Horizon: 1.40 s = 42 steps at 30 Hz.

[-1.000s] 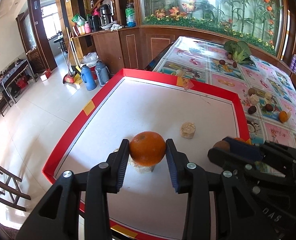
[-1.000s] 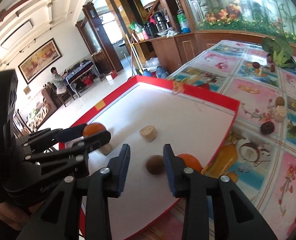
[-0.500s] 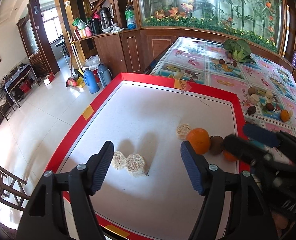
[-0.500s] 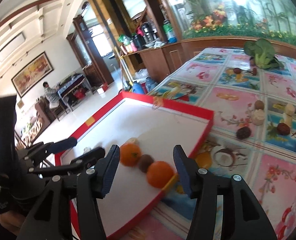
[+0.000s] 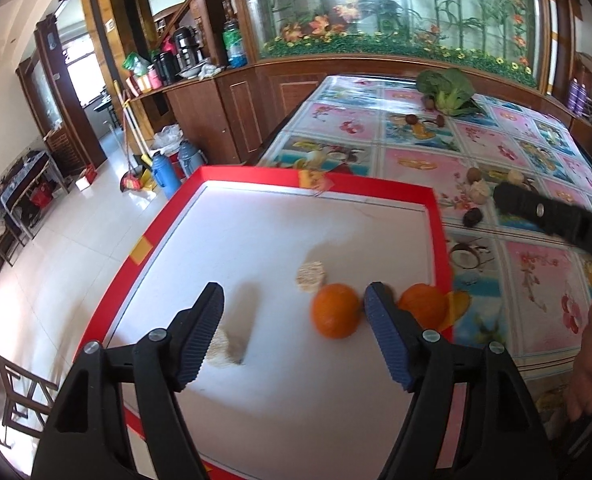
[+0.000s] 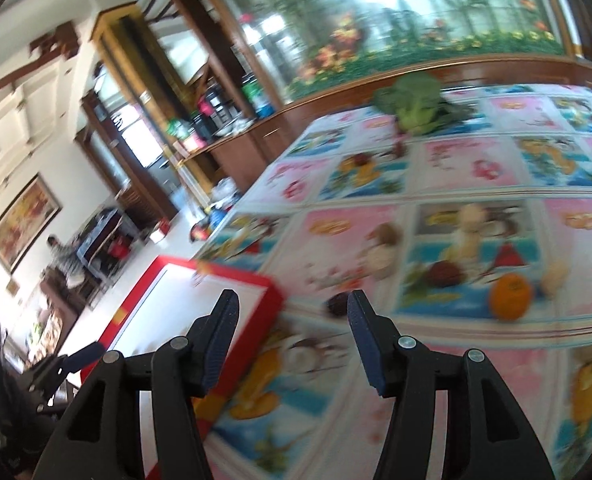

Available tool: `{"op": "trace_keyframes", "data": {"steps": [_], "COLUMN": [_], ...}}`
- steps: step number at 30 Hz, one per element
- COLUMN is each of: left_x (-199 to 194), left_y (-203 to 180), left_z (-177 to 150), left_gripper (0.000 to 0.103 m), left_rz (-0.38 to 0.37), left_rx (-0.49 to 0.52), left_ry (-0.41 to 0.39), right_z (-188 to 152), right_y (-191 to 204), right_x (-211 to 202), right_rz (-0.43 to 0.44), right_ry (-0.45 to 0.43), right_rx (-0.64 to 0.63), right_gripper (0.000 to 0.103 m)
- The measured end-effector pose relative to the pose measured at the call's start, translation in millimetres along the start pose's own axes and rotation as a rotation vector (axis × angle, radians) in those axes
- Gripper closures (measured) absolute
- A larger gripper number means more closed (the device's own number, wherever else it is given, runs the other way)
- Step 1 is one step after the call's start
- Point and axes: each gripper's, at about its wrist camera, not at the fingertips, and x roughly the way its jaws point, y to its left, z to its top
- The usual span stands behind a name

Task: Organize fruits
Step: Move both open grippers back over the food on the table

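So the left hand-held gripper [image 5: 291, 332] has its jaws opening with nothing pinched; a round orange fruit with a dimpled skin [image 5: 335, 311] sits loose on the white red-bordered tray [image 5: 380, 193], seen between the fingers but not touched. A second orange fruit [image 5: 422, 305] lies near it by the tray's right border, so my guess is the fruits are being lined up along that side. A few pale crumbly puck-shaped blocks [image 5: 311, 276] are on the tray too, no idea what they're for. The right hand-held gripper [image 6: 291, 334] is parted about halfway, jaws empty, and points out over the table with the flowery fruit-print cloth [image 6: 476, 164]. I'd say it's going for the next piece: another smooth bright orange fruit [image 6: 510, 295] sits out there on the cloth, well apart from the tray, among some small brown and cream bits too blurred to name.
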Motion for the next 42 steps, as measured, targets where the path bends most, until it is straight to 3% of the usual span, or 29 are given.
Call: {"op": "trace_keyframes", "data": {"steps": [9, 18, 31, 42], "left_x": [-9, -17, -5, 6], "left_y": [-53, -112, -179, -196], "left_z": [14, 27, 46, 44], "left_gripper": [0.027, 0.026, 0.026, 0.026], "left_rz": [-0.068, -0.157, -0.229, -0.264], "left_rx": [0.111, 0.22, 0.295, 0.325], "left_ry": [-0.026, -0.046, -0.048, -0.027], "right_z": [22, 27, 24, 20], "right_y": [-69, -121, -139, -135], "right_x": [-38, -72, -81, -57], "right_rz": [-0.151, -0.271, -0.273, -0.281], "right_ry": [-0.067, -0.085, -0.038, 0.037], "right_rx": [0.08, 0.073, 0.01, -0.018], "right_gripper": [0.046, 0.046, 0.046, 0.047]}}
